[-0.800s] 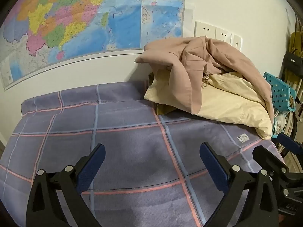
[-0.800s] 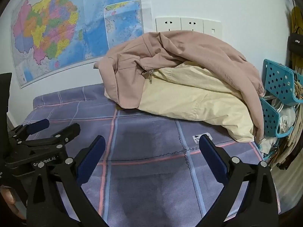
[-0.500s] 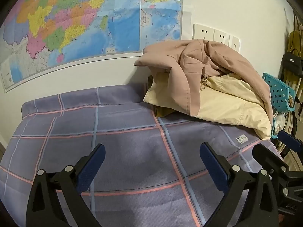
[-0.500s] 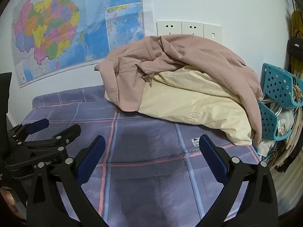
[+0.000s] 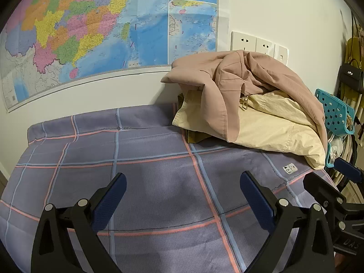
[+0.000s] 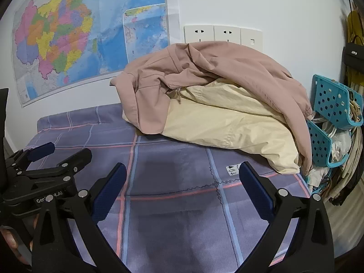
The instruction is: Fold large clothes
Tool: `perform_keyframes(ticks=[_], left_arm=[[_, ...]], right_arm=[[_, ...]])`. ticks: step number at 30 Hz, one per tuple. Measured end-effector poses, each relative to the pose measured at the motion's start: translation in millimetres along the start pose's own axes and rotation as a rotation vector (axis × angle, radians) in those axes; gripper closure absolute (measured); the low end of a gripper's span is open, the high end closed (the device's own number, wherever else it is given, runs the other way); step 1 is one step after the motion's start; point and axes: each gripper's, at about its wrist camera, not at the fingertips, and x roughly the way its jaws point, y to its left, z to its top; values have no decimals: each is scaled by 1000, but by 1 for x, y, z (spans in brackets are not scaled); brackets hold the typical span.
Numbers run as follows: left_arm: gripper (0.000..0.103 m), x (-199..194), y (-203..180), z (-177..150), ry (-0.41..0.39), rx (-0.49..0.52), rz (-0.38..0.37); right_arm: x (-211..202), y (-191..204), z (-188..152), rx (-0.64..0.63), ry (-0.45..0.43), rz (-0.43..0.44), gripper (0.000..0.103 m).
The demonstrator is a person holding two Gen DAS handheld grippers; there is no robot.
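I hold both claws over the bed [image 5: 159, 182], tilted down toward the sheet, side by side. My left claw [image 5: 183, 195] stands wide open with nothing between its blue pads [image 5: 111, 195]; my right claw [image 6: 182, 186] is spread just as wide and is empty too. I keep them open, I think, because the next thing I need is a bite on cloth, and a loose jacket needs a broad mouth.

The clothes sit in a heap at the far right of the bed, against the wall under the sockets [image 6: 223, 34]. A pink jacket [image 6: 227, 68] is draped over a cream garment [image 6: 227, 125], its zipper pull hanging at the front edge. Something olive peeks from under the heap in the left view. Neither claw touches the heap; bare sheet lies between us.

The wide flat stretch of sheet nearer me looks like the place to spread a garment, so nothing is folded yet. A teal basket [image 6: 329, 104] crowds the heap's right side, so I would reach in from the front.
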Motion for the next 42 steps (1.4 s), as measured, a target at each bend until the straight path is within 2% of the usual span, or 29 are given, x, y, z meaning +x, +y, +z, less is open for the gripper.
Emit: perform_keyframes(ticks=[42], left_arm=[[7, -2, -4, -4, -15, 21, 14]], right_arm=[[2, 0, 1, 4, 5, 2, 5]])
